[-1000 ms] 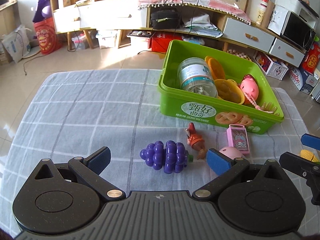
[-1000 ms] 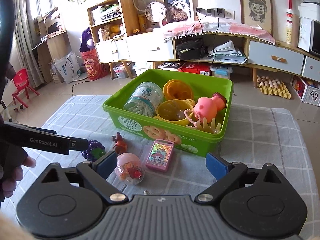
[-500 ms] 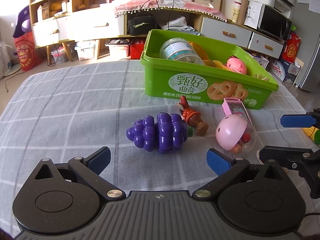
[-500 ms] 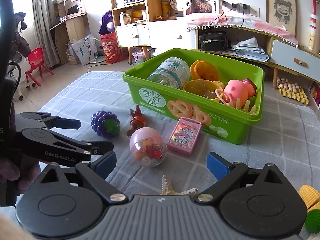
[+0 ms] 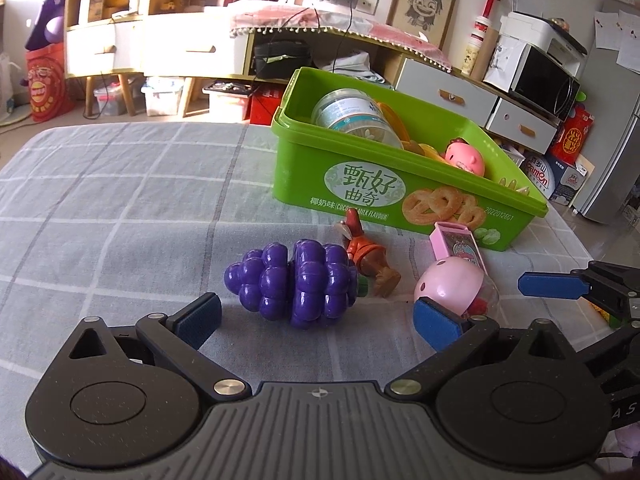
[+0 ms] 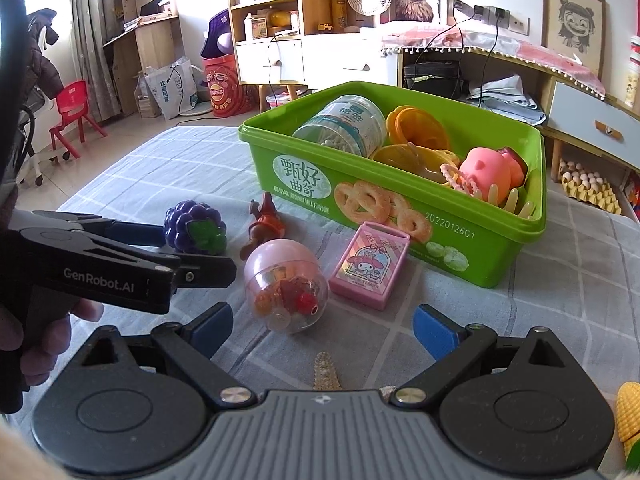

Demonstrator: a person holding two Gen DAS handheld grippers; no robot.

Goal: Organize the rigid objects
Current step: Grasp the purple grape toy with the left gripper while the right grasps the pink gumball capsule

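In the left wrist view, the left gripper point(image 5: 316, 320) fills the bottom of the frame with its jaws spread wide and nothing between them; the purple grape toy point(image 5: 294, 286) lies just ahead at centre on the checked cloth point(image 5: 120, 208). Right of it sit a small brown figure point(image 5: 366, 258), a pink capsule point(image 5: 456, 286) and a pink card box point(image 5: 458, 244), all still outside the green bin point(image 5: 400, 196) at upper right, which already holds a jar, orange pieces and a pink pig. In the right wrist view, the right gripper point(image 6: 322, 328) is likewise wide open and empty at the bottom, facing the capsule at centre; a starfish point(image 6: 326, 372) and corn point(image 6: 630, 412) also wait low in the frame. By my judgement the sorting is roughly half done.
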